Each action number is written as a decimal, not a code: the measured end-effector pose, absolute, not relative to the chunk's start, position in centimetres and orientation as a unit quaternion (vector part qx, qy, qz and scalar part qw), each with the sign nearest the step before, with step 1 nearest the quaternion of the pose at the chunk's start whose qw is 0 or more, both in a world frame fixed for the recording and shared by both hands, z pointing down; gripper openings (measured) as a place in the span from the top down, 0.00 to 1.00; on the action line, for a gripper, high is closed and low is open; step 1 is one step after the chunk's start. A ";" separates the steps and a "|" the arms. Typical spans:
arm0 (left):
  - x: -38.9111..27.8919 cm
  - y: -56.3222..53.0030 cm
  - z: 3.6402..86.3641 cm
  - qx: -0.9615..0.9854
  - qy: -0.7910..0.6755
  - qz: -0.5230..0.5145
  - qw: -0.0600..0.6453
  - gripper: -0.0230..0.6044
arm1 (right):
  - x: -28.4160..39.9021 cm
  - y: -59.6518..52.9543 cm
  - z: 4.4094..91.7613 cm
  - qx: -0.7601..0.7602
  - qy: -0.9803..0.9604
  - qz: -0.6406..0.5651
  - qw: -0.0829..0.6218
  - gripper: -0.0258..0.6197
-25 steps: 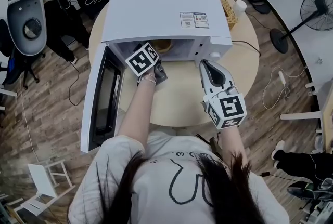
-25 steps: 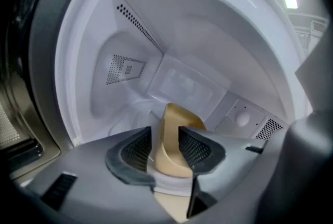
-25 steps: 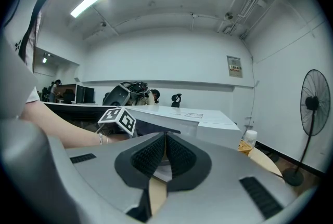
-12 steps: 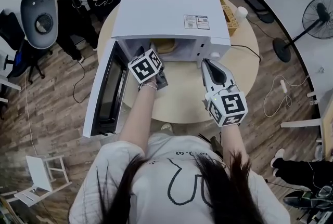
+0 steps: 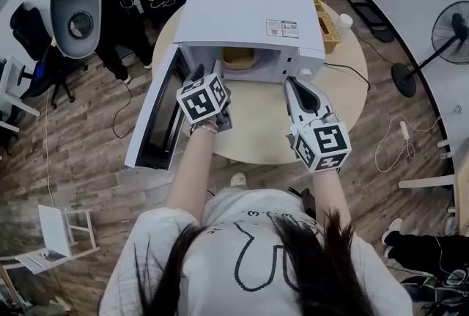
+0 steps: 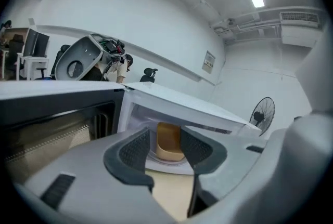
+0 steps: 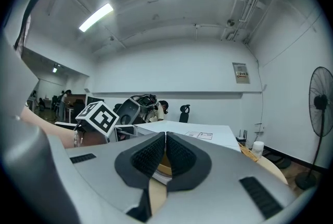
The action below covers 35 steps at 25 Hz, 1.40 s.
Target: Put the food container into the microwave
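The white microwave [image 5: 242, 17] stands on a round wooden table [image 5: 256, 131], its door [image 5: 157, 113] swung open to the left. A tan food container [image 5: 238, 56] sits inside the cavity on the turntable. My left gripper [image 5: 207, 72] hovers just in front of the opening, open and holding nothing. In the left gripper view the container [image 6: 169, 141] shows beyond and between the fingers of the left gripper [image 6: 165, 147], apart from them. My right gripper [image 5: 292, 86] is held in front of the microwave's control side. The right gripper [image 7: 165, 140] is shut with nothing between its pads.
A wicker basket [image 5: 327, 20] and a white cup [image 5: 342, 21] stand on the table behind the microwave at the right. A floor fan [image 5: 451, 32] is at the far right. A grey machine [image 5: 77, 10], office chairs and a person are at the back left. A white stool [image 5: 55, 234] stands lower left.
My left gripper has drawn back a little from the microwave opening, with the container left inside. The right gripper has kept its place, shut.
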<state>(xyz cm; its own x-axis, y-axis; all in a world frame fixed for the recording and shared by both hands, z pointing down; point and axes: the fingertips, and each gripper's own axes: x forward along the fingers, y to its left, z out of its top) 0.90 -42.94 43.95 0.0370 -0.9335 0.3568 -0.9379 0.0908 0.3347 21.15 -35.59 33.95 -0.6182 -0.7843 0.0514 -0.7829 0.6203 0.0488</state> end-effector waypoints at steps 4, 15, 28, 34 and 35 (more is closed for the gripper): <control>0.8 -40.9 41.1 0.690 -0.694 0.007 0.208 0.68 | 20.8 -34.8 33.0 0.428 -0.903 -0.021 0.032 0.91; 0.3 -36.8 34.7 0.729 -0.677 0.010 0.100 0.68 | 20.1 -34.7 29.8 0.423 -0.905 -0.045 0.004 0.91; 2.6 -34.0 26.3 0.806 -0.588 0.014 -0.073 0.69 | 20.8 -35.4 25.4 0.443 -0.890 -0.101 -0.023 0.91; 1.7 -33.8 24.9 0.784 -0.611 0.006 -0.112 0.94 | 21.1 -35.4 23.7 0.448 -0.885 -0.124 -0.033 0.91; 1.6 -33.8 24.8 0.780 -0.615 0.004 -0.114 0.95 | 21.1 -35.4 23.6 0.448 -0.884 -0.127 -0.033 0.91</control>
<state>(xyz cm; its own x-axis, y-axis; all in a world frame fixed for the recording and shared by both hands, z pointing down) 1.56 -33.79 24.82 0.2438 -0.9605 -0.1340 -0.9586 -0.2177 -0.1836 21.07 -35.38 23.62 -0.5957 -0.7846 -0.1718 -0.8012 0.5654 0.1958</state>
